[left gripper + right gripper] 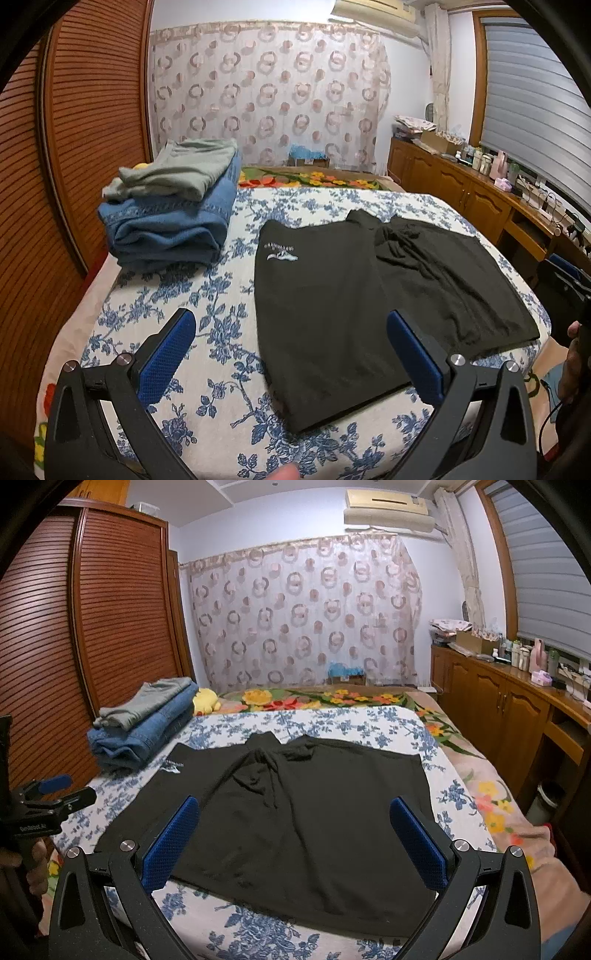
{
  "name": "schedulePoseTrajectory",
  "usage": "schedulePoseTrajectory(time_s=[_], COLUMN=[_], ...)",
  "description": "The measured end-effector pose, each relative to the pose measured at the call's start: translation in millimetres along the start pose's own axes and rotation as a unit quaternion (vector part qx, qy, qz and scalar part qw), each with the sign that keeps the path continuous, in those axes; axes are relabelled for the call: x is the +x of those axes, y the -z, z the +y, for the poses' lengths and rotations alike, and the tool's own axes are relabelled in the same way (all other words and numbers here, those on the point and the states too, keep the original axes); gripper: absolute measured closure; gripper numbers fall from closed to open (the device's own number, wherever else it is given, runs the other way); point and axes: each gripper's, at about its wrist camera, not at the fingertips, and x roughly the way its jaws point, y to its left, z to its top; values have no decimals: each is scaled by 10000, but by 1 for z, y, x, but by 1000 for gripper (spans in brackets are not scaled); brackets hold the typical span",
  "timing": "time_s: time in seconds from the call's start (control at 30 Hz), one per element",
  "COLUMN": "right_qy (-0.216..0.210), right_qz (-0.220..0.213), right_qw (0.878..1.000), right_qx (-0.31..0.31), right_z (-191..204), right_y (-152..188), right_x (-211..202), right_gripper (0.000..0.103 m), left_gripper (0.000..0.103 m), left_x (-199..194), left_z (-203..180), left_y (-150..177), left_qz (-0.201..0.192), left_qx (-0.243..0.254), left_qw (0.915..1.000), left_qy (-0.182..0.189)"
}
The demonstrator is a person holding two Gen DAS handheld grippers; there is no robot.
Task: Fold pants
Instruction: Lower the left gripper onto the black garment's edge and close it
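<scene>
Black pants [369,288] lie flat on the blue-flowered bedspread [207,317], legs side by side, a small white logo on the left leg. They also show in the right wrist view [295,812]. My left gripper [291,321] is open and empty, hovering above the near edge of the left leg. My right gripper [293,808] is open and empty, above the near edge of the pants. The left gripper also shows at the far left of the right wrist view [55,794].
A stack of folded blue and grey clothes [173,210] sits at the bed's far left, by the brown slatted wardrobe [74,147]. A yellow plush toy [207,700] lies behind it. A wooden cabinet with bottles [517,709] runs along the right.
</scene>
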Motion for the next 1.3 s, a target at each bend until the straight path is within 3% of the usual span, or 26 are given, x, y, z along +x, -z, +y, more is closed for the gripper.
schedulePoseTrajectory(time_s=[0.27,0.47,0.63,1.0,1.13,1.3], right_qy=[-62,-50,-73,87,56,32], right_qz=[343,679,914,1332,1293,1285], right_qw=[9993,9974,9952,9892,9896,9894], right_qx=[-109,-252,-336,-606,-634,-675], right_z=[10,7,9,10,9,12], right_y=[3,7,10,11,9,7], right_x=[12,28,36,36,25,10], right_gripper=[0,0,0,0,0,0], left_gripper=[0,0,8,42,50,69], left_x=[20,25,28,16,16,21], left_z=[13,26,35,38,33,28], left_y=[16,27,35,44,46,48], left_qz=[389,440,600,601,670,817], left_qx=[-27,-186,-258,-223,-162,-123], left_qw=[9992,9987,9974,9960,9949,9929], left_qy=[73,194,294,615,733,858])
